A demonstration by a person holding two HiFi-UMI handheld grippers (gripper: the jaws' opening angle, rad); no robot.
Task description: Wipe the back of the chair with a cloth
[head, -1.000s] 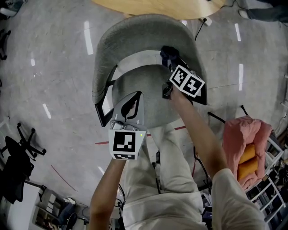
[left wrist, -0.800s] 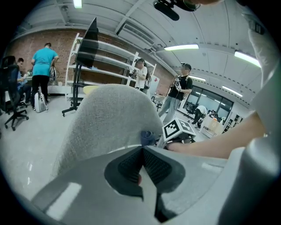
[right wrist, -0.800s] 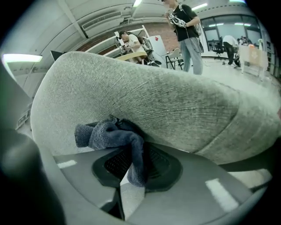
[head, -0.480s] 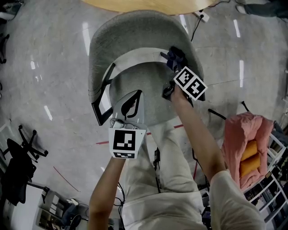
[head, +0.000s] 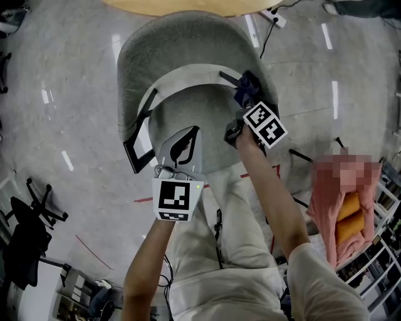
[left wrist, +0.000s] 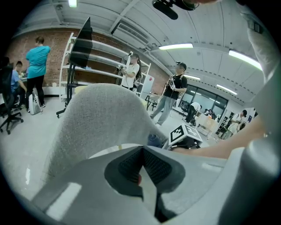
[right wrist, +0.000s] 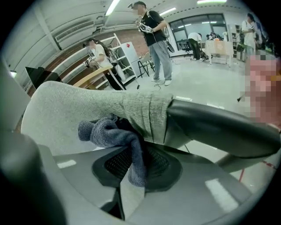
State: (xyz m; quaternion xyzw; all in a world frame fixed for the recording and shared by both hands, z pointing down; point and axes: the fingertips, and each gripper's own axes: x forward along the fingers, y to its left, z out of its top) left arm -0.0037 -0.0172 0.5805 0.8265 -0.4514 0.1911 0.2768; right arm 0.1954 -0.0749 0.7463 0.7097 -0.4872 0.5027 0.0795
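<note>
A grey fabric chair (head: 188, 44) stands below me, its curved back (left wrist: 96, 118) rising in front of both grippers. My right gripper (head: 243, 103) is shut on a dark blue-grey cloth (right wrist: 112, 132), and the cloth (head: 249, 84) presses against the right end of the chair back (right wrist: 96, 107) near the black armrest (right wrist: 219, 129). My left gripper (head: 183, 145) hovers over the seat, shut with nothing between its jaws. The left gripper view shows the cloth (left wrist: 156, 139) and the right gripper's marker cube (left wrist: 184, 133) at the back's right side.
A wooden table edge (head: 188, 6) lies beyond the chair. A pink cloth over orange items (head: 341, 207) sits on a rack at right. A black office chair (head: 25, 232) stands at lower left. Several people stand in the room (right wrist: 153, 39).
The right gripper has moved the cloth a little up and to the right along the chair back's right end. The left gripper has stayed in place.
</note>
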